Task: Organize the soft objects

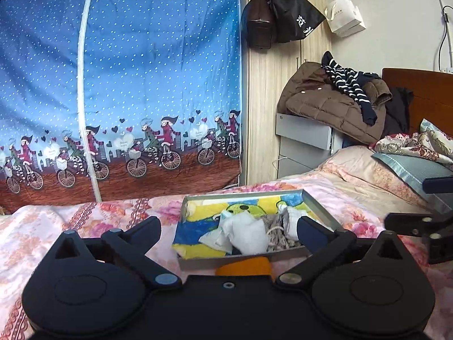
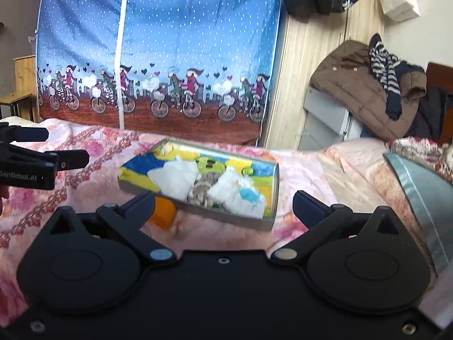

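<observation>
Both grippers hang open and empty above a floral bedspread [image 1: 119, 212] — left gripper [image 1: 229, 229], right gripper [image 2: 223, 201] — while the grey tray [image 1: 317, 206] holds white cloths [image 1: 246, 232] and a colourful towel [image 1: 195, 226]. Packing looks nearly finished; the orange item [image 1: 243, 266] beside the tray probably goes next.

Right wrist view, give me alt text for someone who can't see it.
The open right gripper hovers over a floral bedspread, facing a shallow tray of colourful and white cloths. The left gripper shows at the left edge, before a blue curtain.
</observation>
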The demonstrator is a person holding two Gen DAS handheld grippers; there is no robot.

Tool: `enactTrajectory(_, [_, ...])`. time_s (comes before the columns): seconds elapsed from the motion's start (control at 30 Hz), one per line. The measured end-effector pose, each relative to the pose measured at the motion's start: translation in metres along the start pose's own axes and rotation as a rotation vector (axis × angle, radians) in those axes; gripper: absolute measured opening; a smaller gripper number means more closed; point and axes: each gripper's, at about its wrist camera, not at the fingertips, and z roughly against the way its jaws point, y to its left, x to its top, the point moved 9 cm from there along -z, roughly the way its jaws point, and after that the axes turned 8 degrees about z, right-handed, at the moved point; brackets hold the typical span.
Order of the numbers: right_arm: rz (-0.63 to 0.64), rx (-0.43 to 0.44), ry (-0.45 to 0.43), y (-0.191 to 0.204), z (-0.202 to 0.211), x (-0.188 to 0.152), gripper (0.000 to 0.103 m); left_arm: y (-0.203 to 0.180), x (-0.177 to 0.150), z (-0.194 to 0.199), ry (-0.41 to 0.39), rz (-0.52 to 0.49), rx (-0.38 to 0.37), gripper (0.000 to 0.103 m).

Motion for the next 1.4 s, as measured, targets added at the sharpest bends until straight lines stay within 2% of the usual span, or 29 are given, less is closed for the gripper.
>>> enactTrajectory(0.13, [-0.027, 0.004, 0.042, -0.005, 0.01, -0.017, 0.103, 0.0, -0.011, 0.004, 0.022, 0.008, 0.004, 0.102])
enactTrajectory(0.3, [-0.116, -0.002, 0.049, -0.016, 0.026, -0.043, 0.103, -0.008, -0.027, 0.006, 0.047, 0.013, 0.001, 0.102])
enactTrajectory(0.4, [-0.12, -0.002, 0.052, -0.017, 0.032, -0.061, 0.103, -0.013, -0.039, 0.009, 0.064, 0.012, -0.004, 0.102])
enactTrajectory(0.53, [-0.113, 0.008, 0.102, -0.016, 0.031, -0.087, 0.103, -0.016, -0.051, 0.011, 0.088, 0.012, -0.009, 0.102])
enactTrajectory(0.7, [-0.137, 0.012, 0.133, -0.018, 0.026, -0.104, 0.103, -0.018, -0.069, 0.006, 0.125, -0.007, -0.006, 0.102])
enactTrajectory(1.4, [-0.162, 0.054, 0.222, -0.002, -0.007, -0.124, 0.103, -0.013, -0.112, -0.016, 0.242, -0.003, 0.001, 0.102])
